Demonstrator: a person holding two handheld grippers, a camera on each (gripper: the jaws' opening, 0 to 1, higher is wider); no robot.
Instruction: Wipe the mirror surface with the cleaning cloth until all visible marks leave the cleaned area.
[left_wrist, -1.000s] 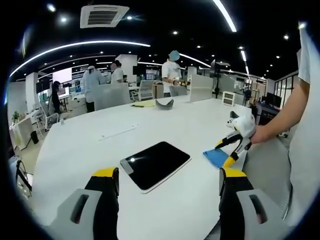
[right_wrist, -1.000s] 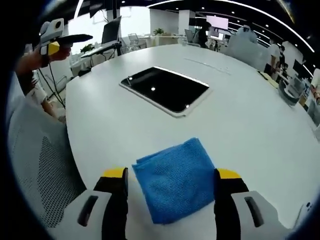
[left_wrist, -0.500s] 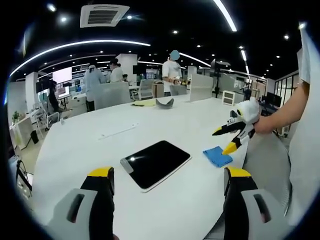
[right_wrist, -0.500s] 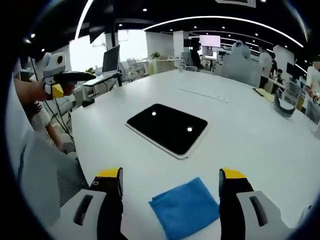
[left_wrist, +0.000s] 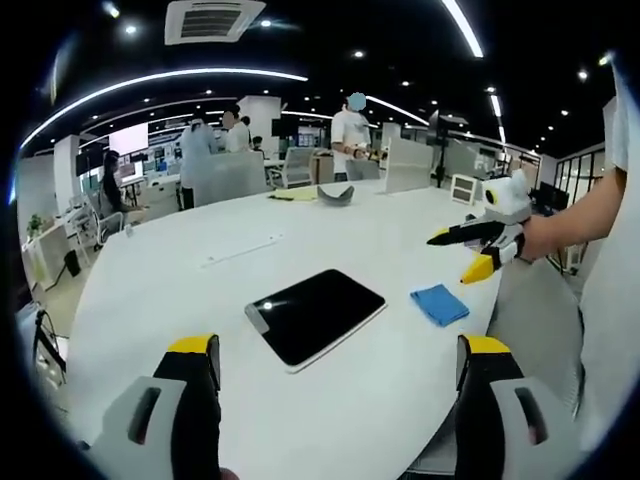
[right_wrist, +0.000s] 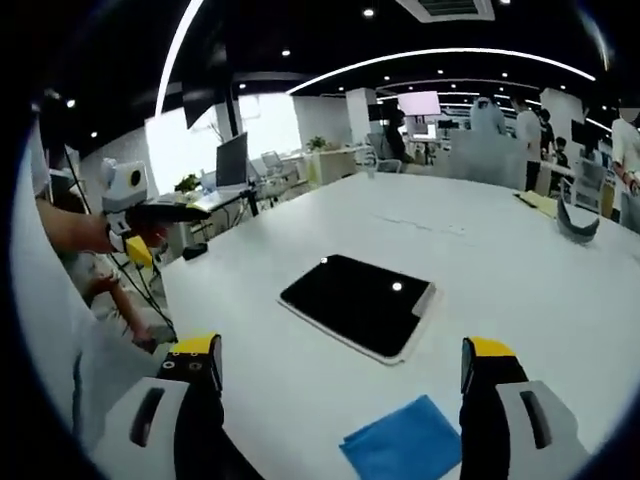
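The mirror, a dark glossy rectangle with a white rim, lies flat on the white table. Right of it lies the folded blue cleaning cloth, apart from the mirror. My left gripper hovers open and holds nothing, its yellow-tipped jaws wide apart near the table's edge. My right gripper, held by a hand, hangs open above the cloth and off it. In the right gripper view the mirror lies ahead and the cloth low between the open jaws of the right gripper. The left gripper shows at the left.
A grey curved object and a yellow sheet lie at the table's far side, with a thin strip nearer the middle. Several people stand behind at desks. A grey mesh chair stands close by the table's near edge.
My right gripper has risen up and back from the cloth, which stays on the table. The left gripper has drawn back a little. Mirror and cloth have not moved.
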